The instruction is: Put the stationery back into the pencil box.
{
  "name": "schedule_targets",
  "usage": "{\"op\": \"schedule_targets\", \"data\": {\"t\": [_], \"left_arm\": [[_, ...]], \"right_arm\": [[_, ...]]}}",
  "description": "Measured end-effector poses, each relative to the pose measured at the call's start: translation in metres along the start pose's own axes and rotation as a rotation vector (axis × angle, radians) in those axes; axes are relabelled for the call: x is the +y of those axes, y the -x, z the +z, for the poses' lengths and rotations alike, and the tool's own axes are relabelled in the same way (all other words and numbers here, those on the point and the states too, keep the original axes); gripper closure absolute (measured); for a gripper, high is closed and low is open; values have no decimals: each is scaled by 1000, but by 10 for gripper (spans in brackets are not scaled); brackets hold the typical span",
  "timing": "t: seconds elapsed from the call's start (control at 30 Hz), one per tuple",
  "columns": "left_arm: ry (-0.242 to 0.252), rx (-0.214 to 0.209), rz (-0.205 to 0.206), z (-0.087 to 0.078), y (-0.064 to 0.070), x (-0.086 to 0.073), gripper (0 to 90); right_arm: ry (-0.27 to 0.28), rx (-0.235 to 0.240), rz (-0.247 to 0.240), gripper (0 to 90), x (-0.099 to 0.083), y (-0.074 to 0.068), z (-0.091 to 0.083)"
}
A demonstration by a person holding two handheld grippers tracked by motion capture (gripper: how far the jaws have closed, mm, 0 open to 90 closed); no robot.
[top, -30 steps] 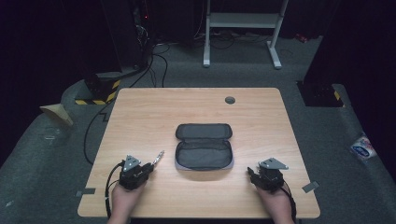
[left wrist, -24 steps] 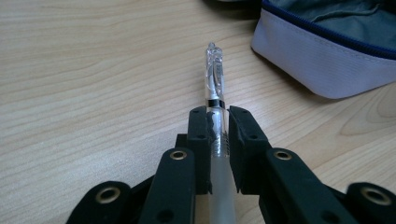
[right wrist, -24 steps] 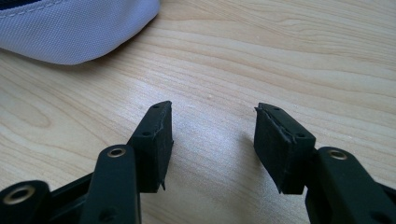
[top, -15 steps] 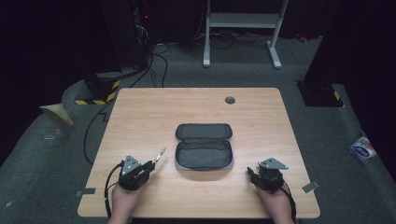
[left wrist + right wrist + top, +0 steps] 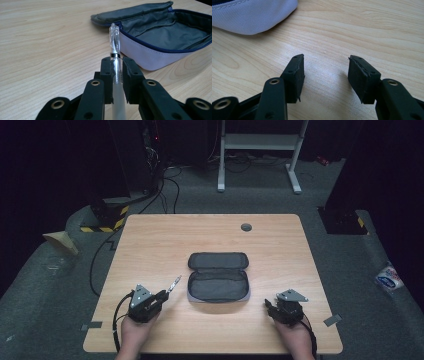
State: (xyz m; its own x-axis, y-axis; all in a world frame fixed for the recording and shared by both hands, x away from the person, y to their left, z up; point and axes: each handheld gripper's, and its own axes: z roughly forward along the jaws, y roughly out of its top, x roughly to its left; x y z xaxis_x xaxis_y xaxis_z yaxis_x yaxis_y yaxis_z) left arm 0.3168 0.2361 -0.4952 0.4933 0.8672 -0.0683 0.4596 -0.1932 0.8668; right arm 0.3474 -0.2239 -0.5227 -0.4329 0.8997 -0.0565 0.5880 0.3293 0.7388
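Wooden table, dark room; left gripper clamped on clear pen; right gripper agape, empty; risked snagging pencil case rim.

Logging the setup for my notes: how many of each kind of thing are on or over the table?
Pencil case, open: 1
Clear pen, clamped in the left gripper: 1
Grippers, counting the open right gripper: 2
Total: 4

Clear pen slants toward the open grey pouch lying mid-table, seemingly empty.
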Motion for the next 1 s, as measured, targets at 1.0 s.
{"op": "schedule_targets", "data": {"t": [1.0], "left_arm": [[8,-66,75,12,18,46,791]], "right_arm": [[0,1,-2,470,0,0,0]]}}
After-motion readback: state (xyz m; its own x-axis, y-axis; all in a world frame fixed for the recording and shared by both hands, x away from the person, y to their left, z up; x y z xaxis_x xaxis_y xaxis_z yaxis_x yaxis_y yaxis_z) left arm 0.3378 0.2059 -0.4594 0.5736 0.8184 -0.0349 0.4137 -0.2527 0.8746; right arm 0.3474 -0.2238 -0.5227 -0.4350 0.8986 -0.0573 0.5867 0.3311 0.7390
